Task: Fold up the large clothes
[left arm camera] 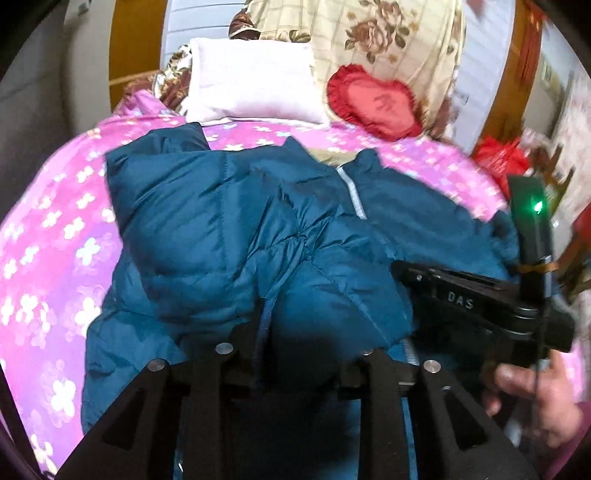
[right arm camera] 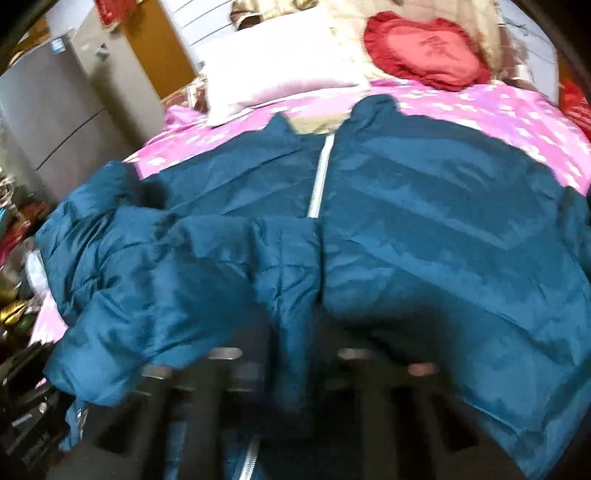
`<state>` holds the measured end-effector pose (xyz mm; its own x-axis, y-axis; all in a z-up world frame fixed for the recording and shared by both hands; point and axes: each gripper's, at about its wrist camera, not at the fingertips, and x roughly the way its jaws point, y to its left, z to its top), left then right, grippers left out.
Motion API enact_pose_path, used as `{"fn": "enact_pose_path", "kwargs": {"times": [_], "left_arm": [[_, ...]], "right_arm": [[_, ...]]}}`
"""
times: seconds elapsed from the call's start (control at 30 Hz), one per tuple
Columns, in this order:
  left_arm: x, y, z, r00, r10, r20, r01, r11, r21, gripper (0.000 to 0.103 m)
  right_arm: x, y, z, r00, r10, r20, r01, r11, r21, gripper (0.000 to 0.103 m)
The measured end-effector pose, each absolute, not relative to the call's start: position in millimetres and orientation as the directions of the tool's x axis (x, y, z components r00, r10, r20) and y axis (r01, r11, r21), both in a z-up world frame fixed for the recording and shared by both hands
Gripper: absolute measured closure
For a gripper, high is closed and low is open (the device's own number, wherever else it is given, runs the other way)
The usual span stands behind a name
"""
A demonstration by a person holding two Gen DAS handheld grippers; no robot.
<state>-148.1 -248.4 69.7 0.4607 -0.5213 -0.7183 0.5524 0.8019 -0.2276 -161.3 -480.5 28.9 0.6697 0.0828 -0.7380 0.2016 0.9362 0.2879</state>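
A teal puffer jacket (left arm camera: 207,221) with a silver zip (left arm camera: 354,192) lies front up on the pink flowered bedsheet (left arm camera: 55,229), collar toward the pillows. One side is folded over its middle in rumpled layers. My left gripper (left arm camera: 306,332) sits at the near hem with a bulge of jacket fabric pinched between its fingers, and the tips are buried. The right gripper (left arm camera: 399,269), held by a hand (left arm camera: 535,398), reaches in from the right onto the jacket. In the blurred right wrist view the jacket (right arm camera: 443,229) drapes over my right gripper (right arm camera: 291,365), its front edge caught between the fingers.
A white pillow (left arm camera: 255,81) and a red heart cushion (left arm camera: 373,103) lie at the head of the bed before a flowered quilt (left arm camera: 369,33). A grey cabinet (right arm camera: 55,110) and floor clutter (right arm camera: 18,295) stand left of the bed; a red bag (left arm camera: 498,158) sits right.
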Motion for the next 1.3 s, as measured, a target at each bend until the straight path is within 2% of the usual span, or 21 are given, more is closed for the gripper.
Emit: {"fn": "enact_pose_path", "kwargs": {"times": [0.1, 0.23, 0.37, 0.4, 0.47, 0.53, 0.6, 0.73, 0.77, 0.8, 0.83, 0.87, 0.9, 1.0, 1.07, 1.13, 1.3], "left_arm": [[-150.3, -234.5, 80.8, 0.441, -0.571, -0.692, 0.561, 0.778, -0.284, 0.082], [-151.7, -224.1, 91.6, 0.502, -0.542, -0.674, 0.551, 0.801, -0.233, 0.081], [-144.3, -220.7, 85.7, 0.526, -0.516, -0.677, 0.528, 0.821, -0.216, 0.079], [-143.2, -221.1, 83.5, 0.512, -0.524, -0.681, 0.53, 0.816, -0.23, 0.079], [-141.1, -224.3, 80.0, 0.489, -0.542, -0.683, 0.537, 0.804, -0.254, 0.079], [-139.9, -227.6, 76.7, 0.483, -0.54, -0.69, 0.536, 0.805, -0.255, 0.079], [-138.7, -230.2, 71.9, 0.475, -0.529, -0.703, 0.532, 0.809, -0.25, 0.079], [-137.7, -235.0, 64.5, 0.461, -0.504, -0.731, 0.53, 0.816, -0.228, 0.079], [-139.1, -236.8, 64.3, 0.455, -0.497, -0.738, 0.536, 0.816, -0.219, 0.079], [-141.4, -237.3, 66.4, 0.448, -0.498, -0.743, 0.546, 0.81, -0.214, 0.079], [-144.1, -236.4, 69.6, 0.437, -0.508, -0.742, 0.561, 0.799, -0.217, 0.079], [-148.3, -234.0, 75.6, 0.414, -0.537, -0.735, 0.586, 0.775, -0.236, 0.079], [-152.4, -230.7, 83.1, 0.384, -0.577, -0.721, 0.614, 0.743, -0.267, 0.079], [-161.1, -214.9, 104.4, 0.375, -0.647, -0.664, 0.672, 0.683, -0.287, 0.078], [-157.9, -206.8, 105.8, 0.462, -0.587, -0.664, 0.641, 0.739, -0.207, 0.077], [-144.1, -201.3, 93.6, 0.499, -0.506, -0.703, 0.575, 0.801, -0.168, 0.077], [-108.1, -190.5, 56.3, 0.454, -0.407, -0.793, 0.415, 0.884, -0.217, 0.077]], "right_arm": [[-170.7, -487.3, 47.1, 0.705, 0.014, -0.709, 0.206, 0.953, 0.224, 0.093], [-184.4, -516.1, 78.3, 0.731, -0.169, -0.661, 0.308, 0.946, 0.098, 0.097], [-192.2, -550.6, 91.4, 0.721, -0.249, -0.647, 0.383, 0.921, 0.073, 0.097], [-192.9, -557.6, 92.1, 0.717, -0.248, -0.652, 0.393, 0.915, 0.085, 0.097], [-195.7, -570.3, 90.0, 0.733, -0.133, -0.667, 0.359, 0.908, 0.214, 0.097], [-196.4, -572.0, 76.6, 0.734, 0.068, -0.676, 0.302, 0.858, 0.415, 0.084], [-194.8, -561.2, 60.4, 0.709, 0.16, -0.687, 0.278, 0.832, 0.48, 0.044], [-171.5, -512.5, 36.6, 0.659, 0.156, -0.736, 0.218, 0.896, 0.385, 0.042], [-164.5, -502.0, 30.5, 0.644, 0.142, -0.751, 0.213, 0.91, 0.355, 0.042], [-160.3, -494.6, 25.5, 0.636, 0.124, -0.762, 0.215, 0.919, 0.329, 0.049], [-155.8, -485.6, 22.9, 0.645, 0.094, -0.758, 0.211, 0.932, 0.295, 0.061], [-153.8, -481.9, 24.2, 0.654, 0.092, -0.751, 0.196, 0.938, 0.285, 0.08], [-151.1, -479.8, 27.2, 0.657, 0.086, -0.749, 0.193, 0.941, 0.277, 0.089], [-164.4, -493.8, 49.2, 0.705, 0.036, -0.708, 0.209, 0.944, 0.257, 0.093], [-176.4, -513.5, 67.0, 0.735, -0.04, -0.677, 0.257, 0.941, 0.222, 0.094], [-184.6, -537.2, 82.3, 0.738, -0.108, -0.666, 0.321, 0.925, 0.205, 0.094], [-200.3, -584.4, 91.5, 0.692, -0.27, -0.67, 0.46, 0.879, 0.121, 0.094]]}}
